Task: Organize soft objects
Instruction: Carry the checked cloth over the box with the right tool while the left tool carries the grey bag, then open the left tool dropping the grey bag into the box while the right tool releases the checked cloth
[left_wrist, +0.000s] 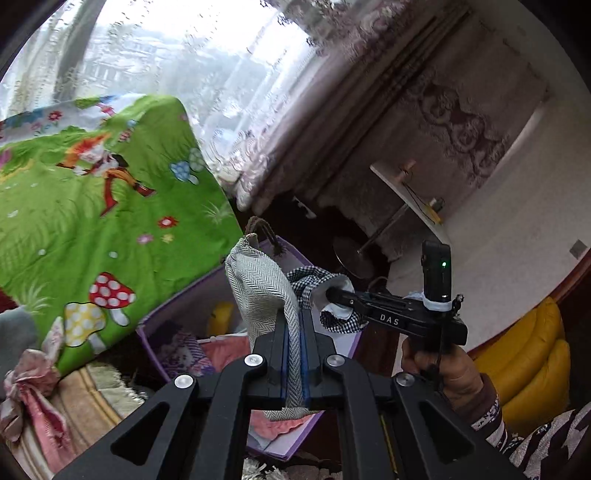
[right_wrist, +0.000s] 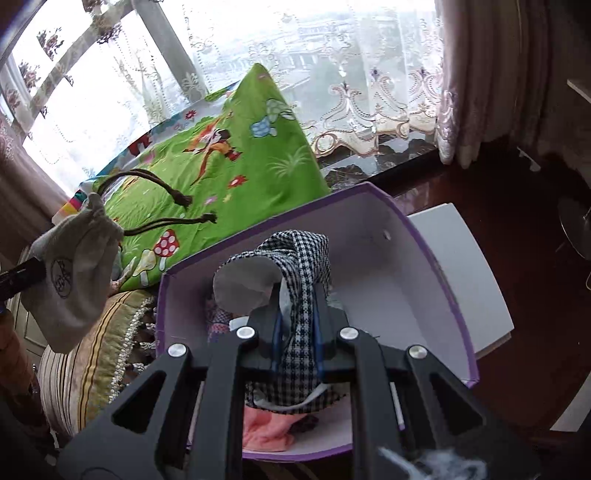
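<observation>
— Floorboards of dark glossy wood (right_wrist: 517, 236) run under everything, and a wide window with white embroidered lace curtains (right_wrist: 369, 96) fills the far side. Where do the soft things sit?

— Mostly in the purple open-topped cardboard box with a white lining (right_wrist: 424, 258), on the floor below the window. A salmon-pink crumpled cloth (right_wrist: 266, 428) lies at its bottom.

— And beside it?

— A bright green cartoon-printed quilt with mushrooms (left_wrist: 110, 206) slopes up just left of the box; a striped beige cushion with a fringed edge (right_wrist: 92, 362) lies near the box's left wall. A yellow padded seat (left_wrist: 532, 365) stands well apart, to the right.

— The hands?

— The left hand-held gripper (left_wrist: 293, 332) is clamped on a grey herringbone drawstring pouch with brown cords (left_wrist: 258, 288), held above the box. The right hand-held gripper (right_wrist: 297, 314) is pressed onto a black-and-white checked fabric piece with a pale lining (right_wrist: 295, 266), hanging over the box's open top. In each view the fabric hides much of the box's inside
</observation>
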